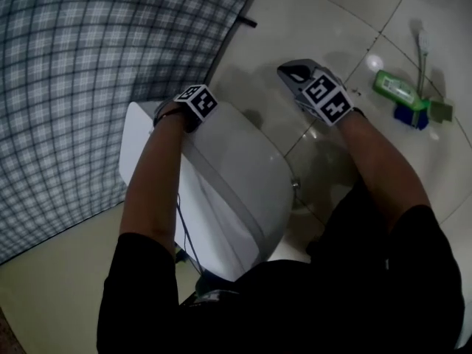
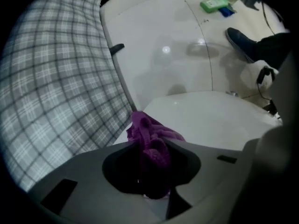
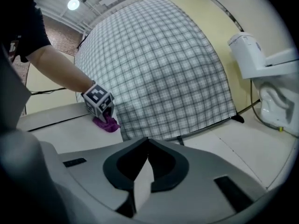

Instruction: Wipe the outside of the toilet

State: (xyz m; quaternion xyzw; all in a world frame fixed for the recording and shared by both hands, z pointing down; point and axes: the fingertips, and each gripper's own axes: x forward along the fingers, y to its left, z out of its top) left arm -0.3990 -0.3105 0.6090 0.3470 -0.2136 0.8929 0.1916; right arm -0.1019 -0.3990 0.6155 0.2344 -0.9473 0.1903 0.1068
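— How does the toilet look?
— White and glossy, lid down, right beside the plaid curtain.
— And the cloth?
— The purple cloth is bunched, pinched in the left gripper and resting on the toilet's top at the curtain edge.
— The right gripper?
— Jaws together, empty, off to the toilet's side above the floor tiles.

I see a toilet room, seemingly staged: a white ceramic toilet on glossy pale floor tiles, a green plastic bottle lying nearby, a grey checked cloth screen for a wall, and another white toilet beyond.
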